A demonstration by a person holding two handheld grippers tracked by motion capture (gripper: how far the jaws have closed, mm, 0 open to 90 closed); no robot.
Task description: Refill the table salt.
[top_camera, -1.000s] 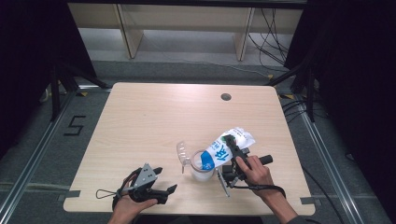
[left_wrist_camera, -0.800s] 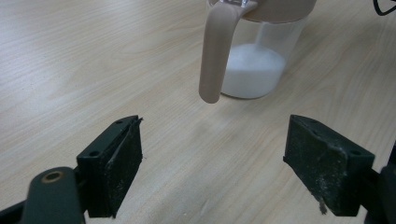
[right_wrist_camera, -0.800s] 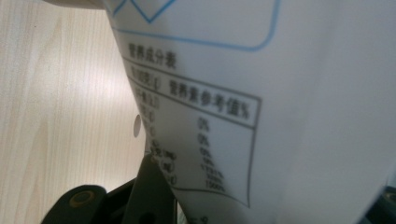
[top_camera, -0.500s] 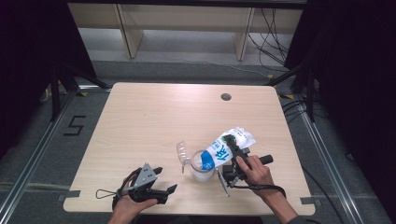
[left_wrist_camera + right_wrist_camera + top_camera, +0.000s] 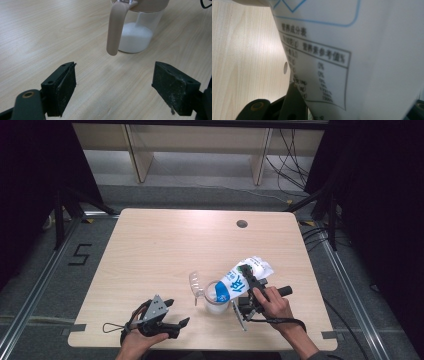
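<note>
A clear jar [image 5: 216,299] with white powder in its bottom stands on the table's near middle, its lid [image 5: 195,284] flipped open to the left. A white and blue bag [image 5: 239,279] is tilted mouth-down over the jar, and my right gripper [image 5: 250,279] is shut on it. In the right gripper view the bag's printed side [image 5: 352,50] lies between the jaws of the right gripper [image 5: 352,111]. My left gripper [image 5: 177,312] rests open at the front left. In the left gripper view its gripper [image 5: 113,87] faces the jar [image 5: 136,35] and its beige strap [image 5: 114,30] from a short way off.
The wooden table [image 5: 165,250] has a round cable hole [image 5: 242,224] at the back right. Shelving [image 5: 200,150] stands on the floor beyond the far edge. Dark stands and cables flank both sides of the table.
</note>
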